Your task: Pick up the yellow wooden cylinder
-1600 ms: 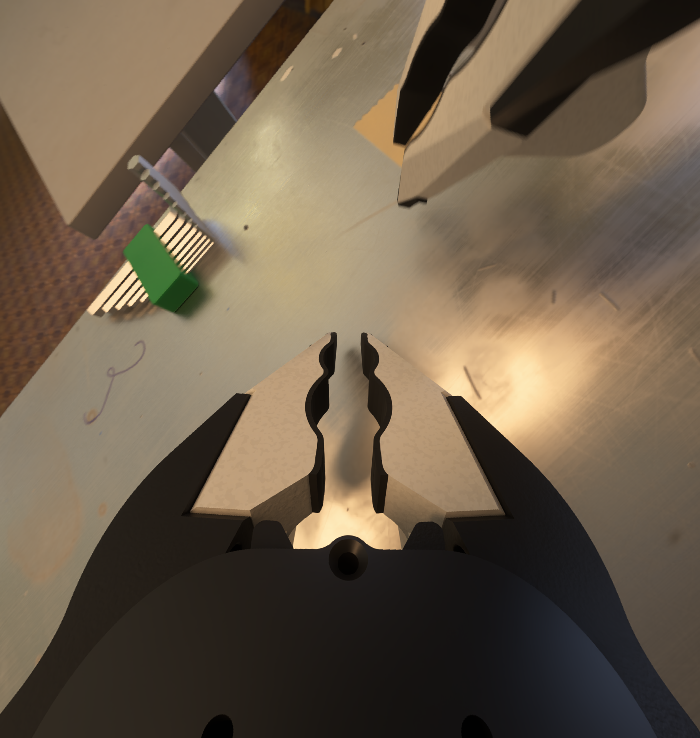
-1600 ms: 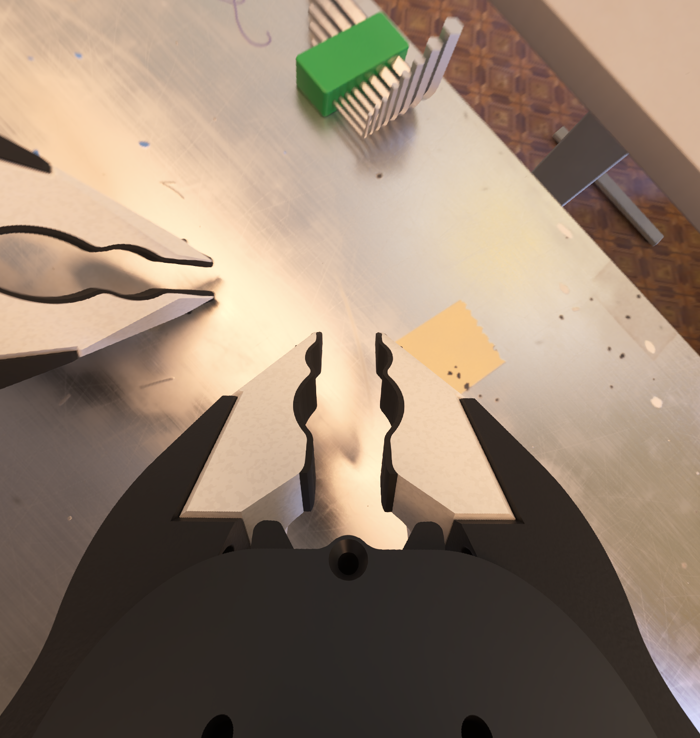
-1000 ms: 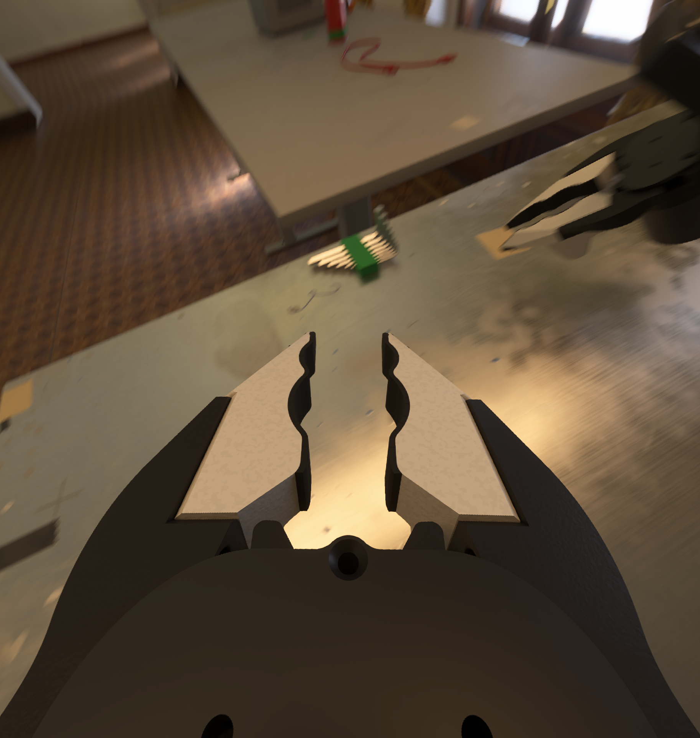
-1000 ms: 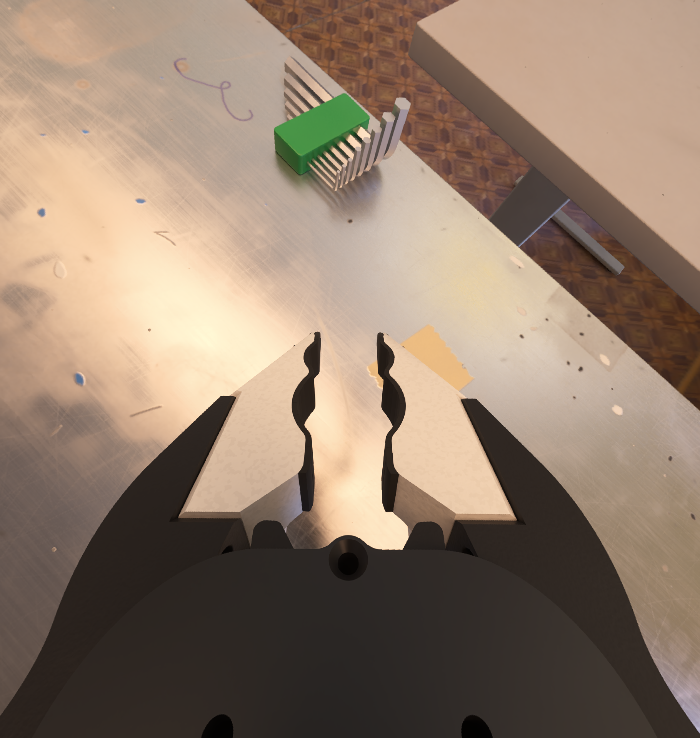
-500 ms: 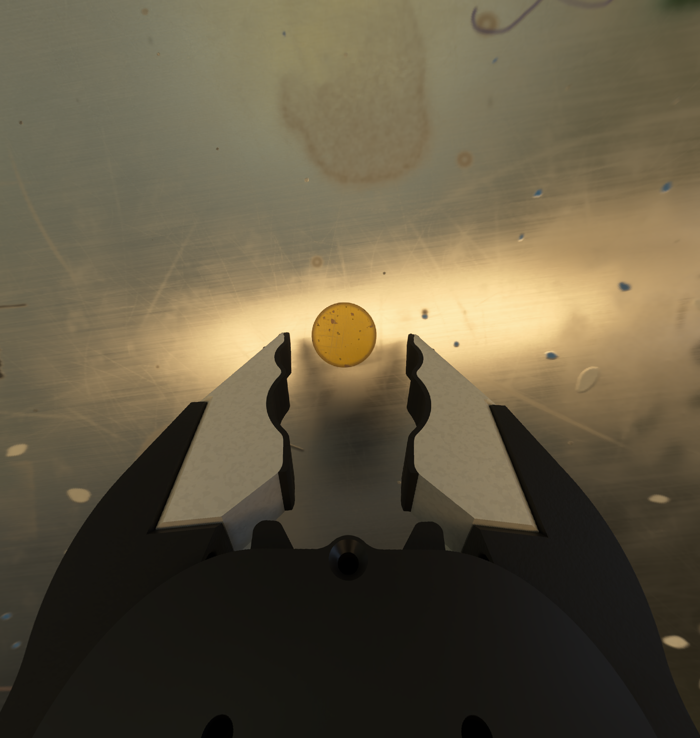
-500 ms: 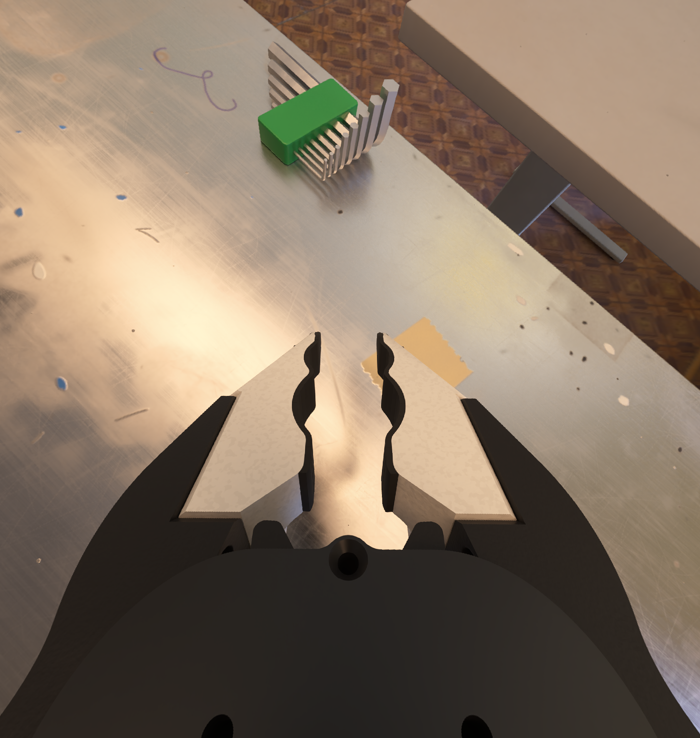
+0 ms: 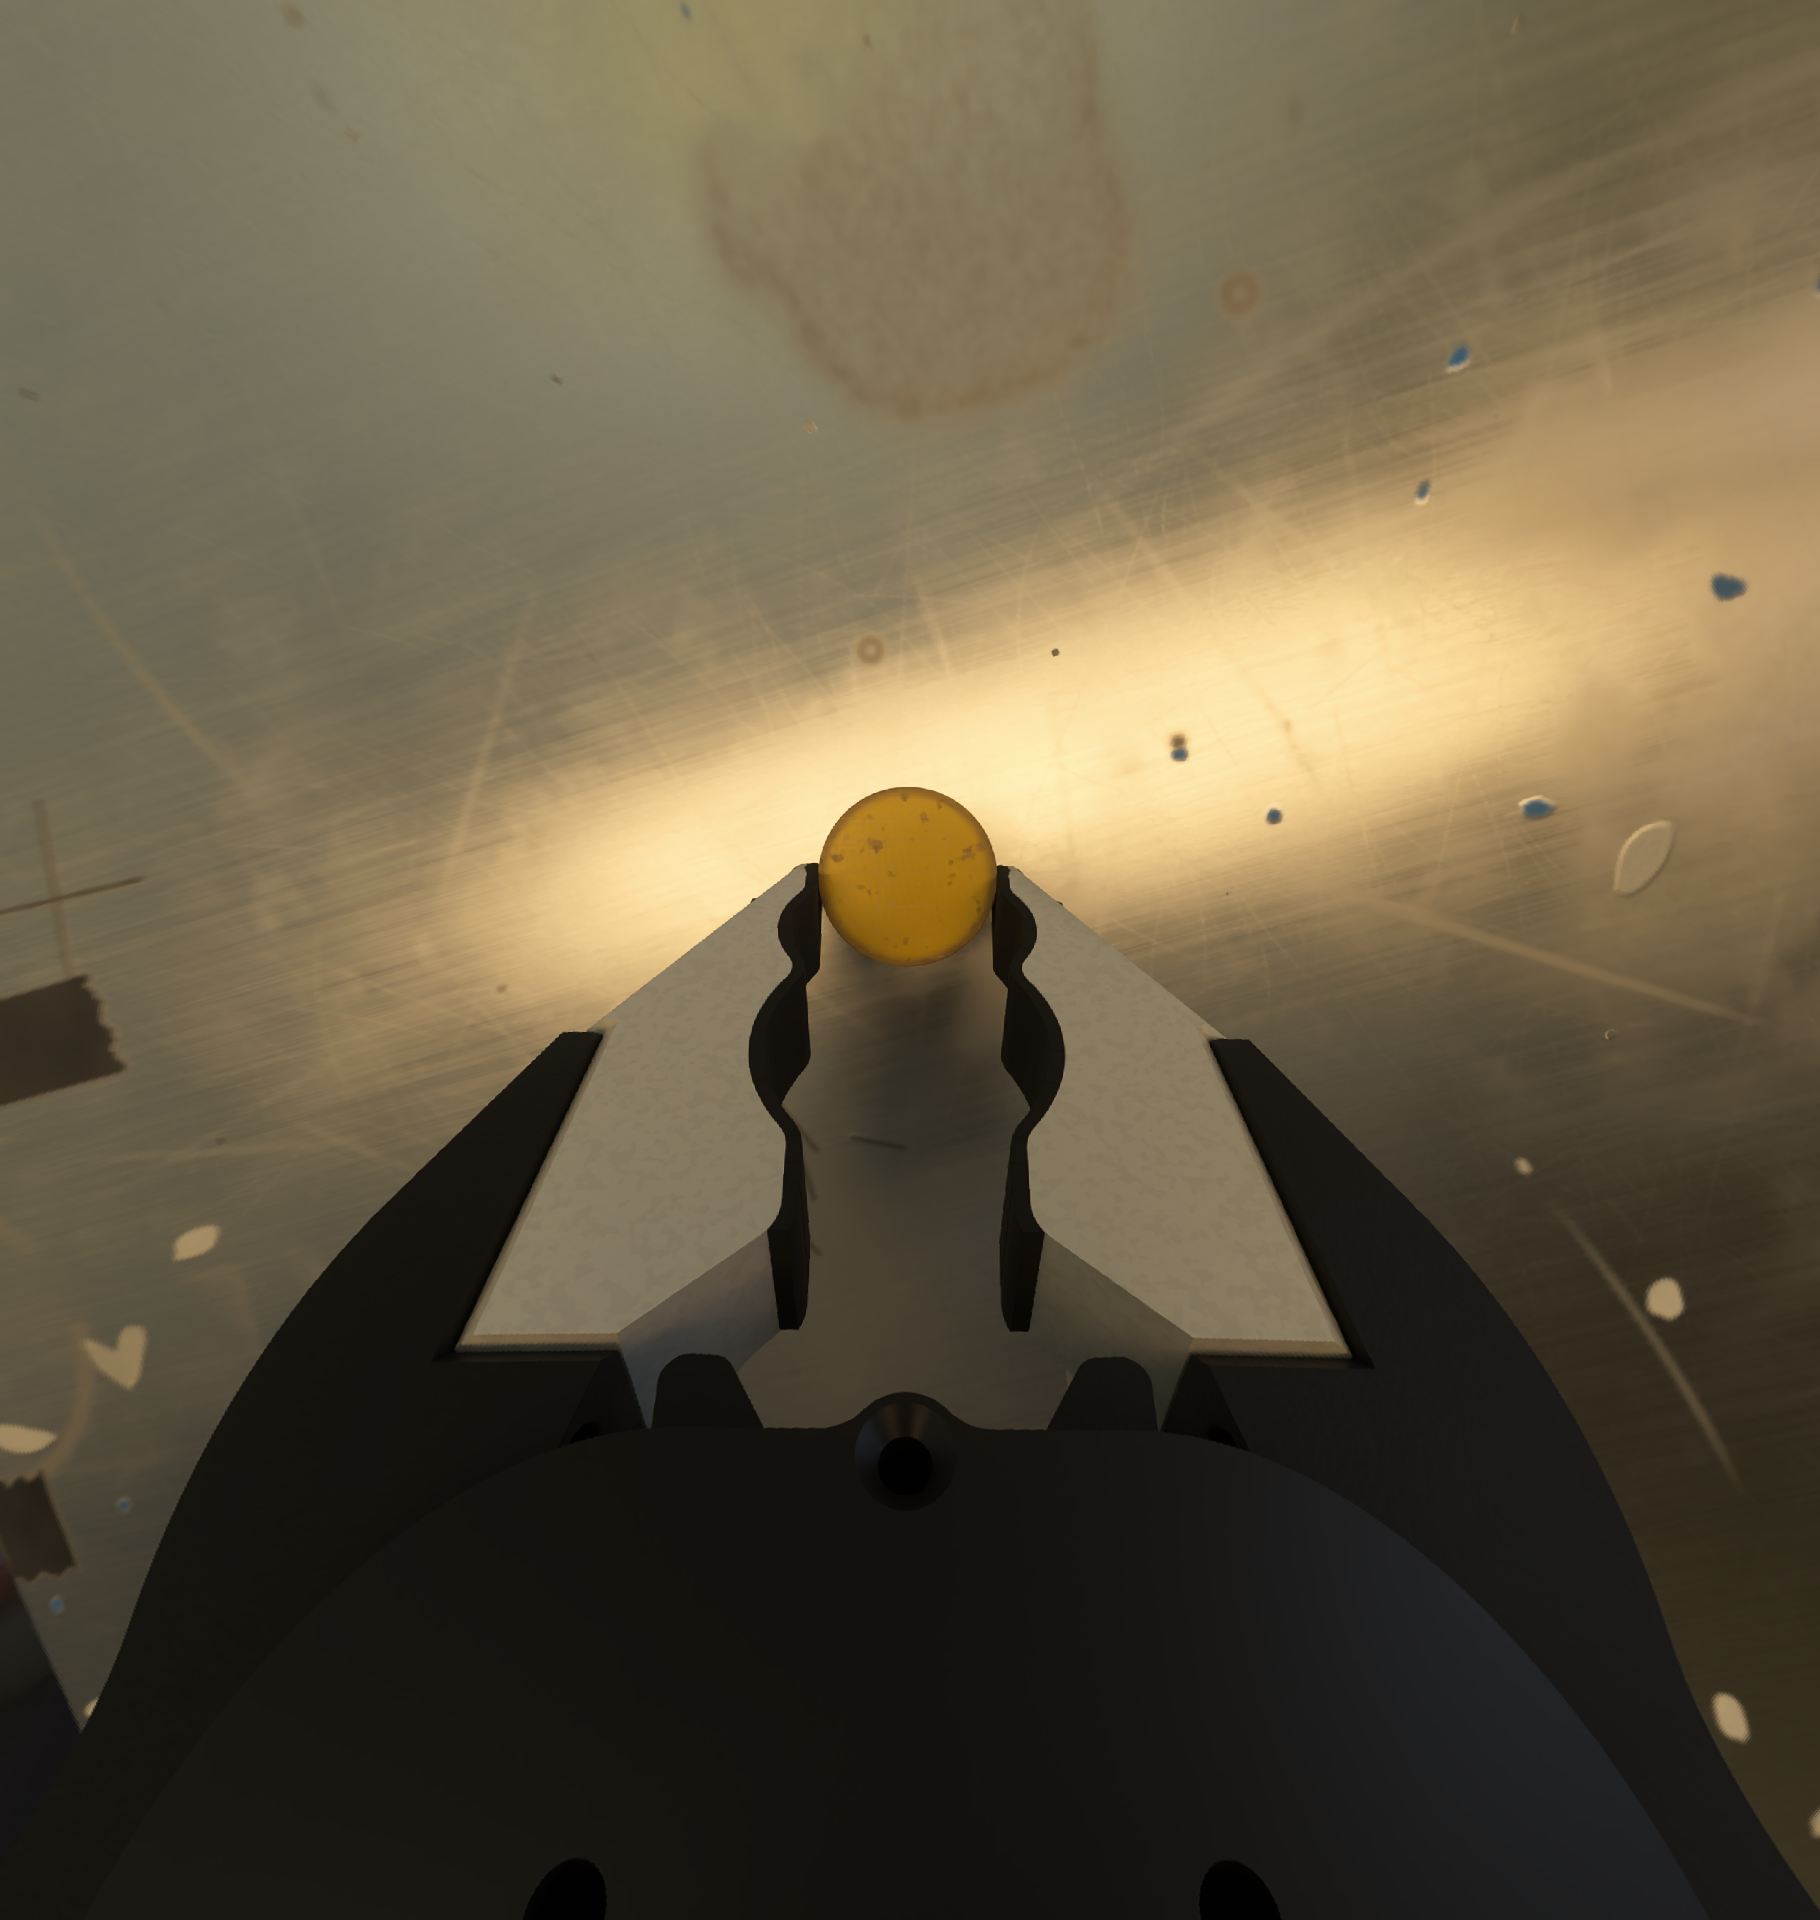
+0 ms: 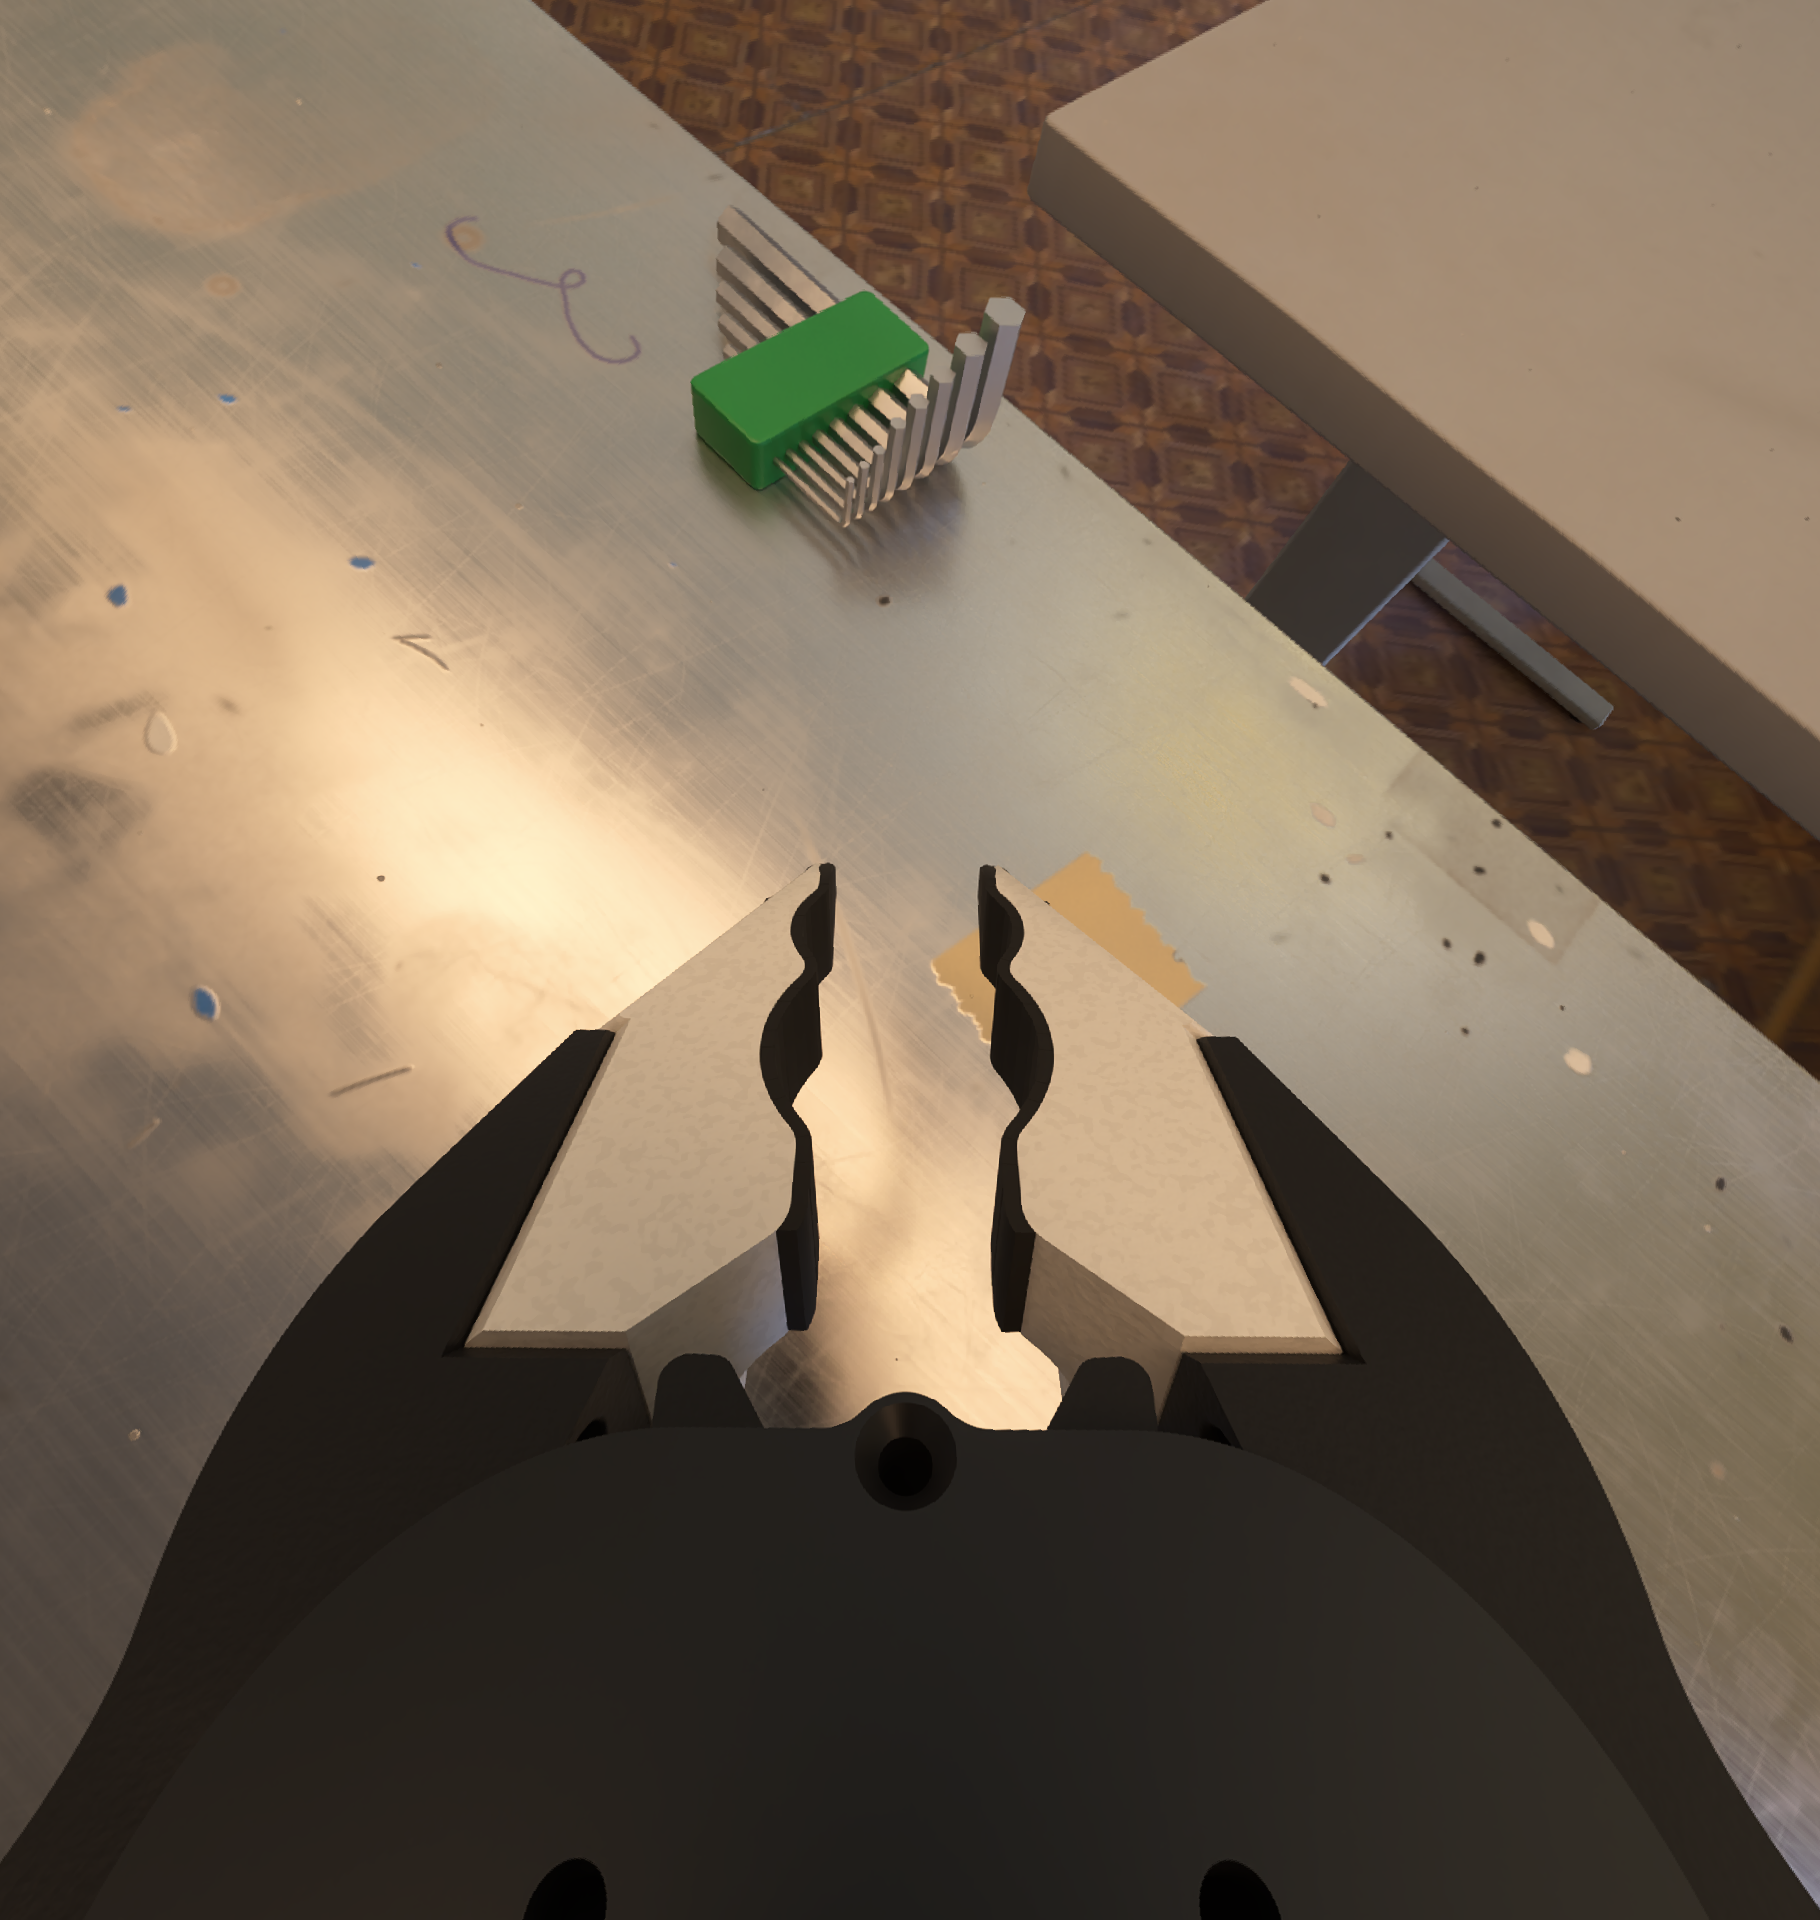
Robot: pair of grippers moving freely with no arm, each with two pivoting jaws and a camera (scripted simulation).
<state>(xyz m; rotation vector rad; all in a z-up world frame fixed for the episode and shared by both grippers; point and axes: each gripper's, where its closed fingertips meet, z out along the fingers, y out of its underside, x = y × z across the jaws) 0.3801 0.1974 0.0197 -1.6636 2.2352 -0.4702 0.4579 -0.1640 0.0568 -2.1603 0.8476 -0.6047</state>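
Note:
The yellow wooden cylinder [image 7: 906,878] stands upright on the scratched metal table [image 7: 1301,644]. I see it end-on in the left wrist view, as a round yellow disc. My left gripper [image 7: 905,875] points down at it, and both fingertips press against its sides, shut on it. My right gripper [image 8: 907,873] hovers over another part of the table [image 8: 470,831], with its jaws a little apart and nothing between them. The cylinder does not show in the right wrist view.
A green holder with a row of metal hex keys [image 8: 812,384] lies near the table's far edge. A tan tape patch [image 8: 1114,935] lies under the right fingertip. A second table [image 8: 1508,260] stands beyond a floor gap. Dark tape [image 7: 23,1049] marks the left side.
My left gripper swung over to the cylinder, came down around it and closed its fingers on the cylinder's sides. My right gripper only drifted slightly and kept the same opening.

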